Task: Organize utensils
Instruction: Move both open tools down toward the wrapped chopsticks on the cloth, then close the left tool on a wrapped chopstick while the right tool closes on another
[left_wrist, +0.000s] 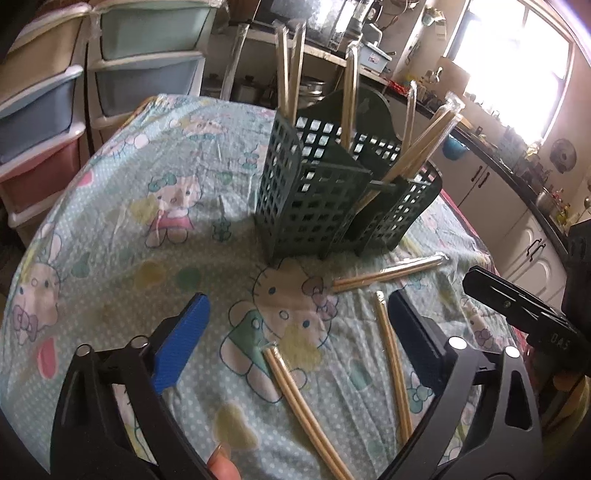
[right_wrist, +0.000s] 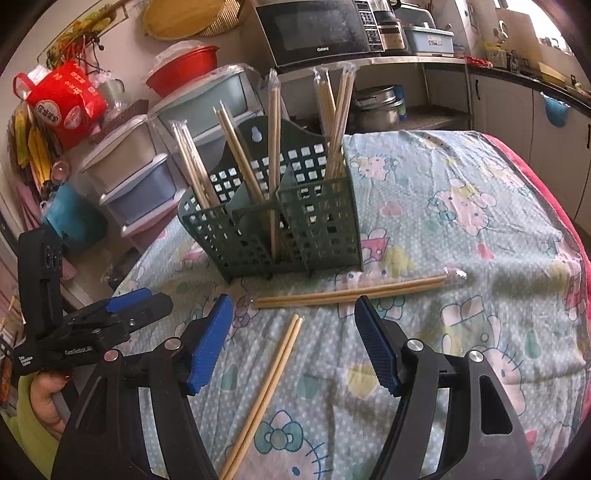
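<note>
A dark green slotted utensil holder (left_wrist: 325, 199) (right_wrist: 295, 232) stands on the table with several wrapped chopstick pairs upright in its compartments. Three more chopstick pairs lie flat on the cloth. One pair (left_wrist: 388, 272) (right_wrist: 351, 291) lies just in front of the holder. A second pair (left_wrist: 393, 363) (right_wrist: 271, 380) lies nearer, between the fingers of my right gripper (right_wrist: 293, 334), which is open above it. The third pair (left_wrist: 306, 410) lies below my left gripper (left_wrist: 295, 325), which is wide open and holds nothing.
The table wears a pale green cartoon-cat cloth (left_wrist: 147, 221). Plastic drawer units (left_wrist: 122, 74) stand beyond its far left edge and kitchen cabinets (left_wrist: 517, 221) to the right. A microwave (right_wrist: 317, 29) sits on a shelf behind. The other gripper's fingers (left_wrist: 517, 310) (right_wrist: 122, 314) show at each view's side.
</note>
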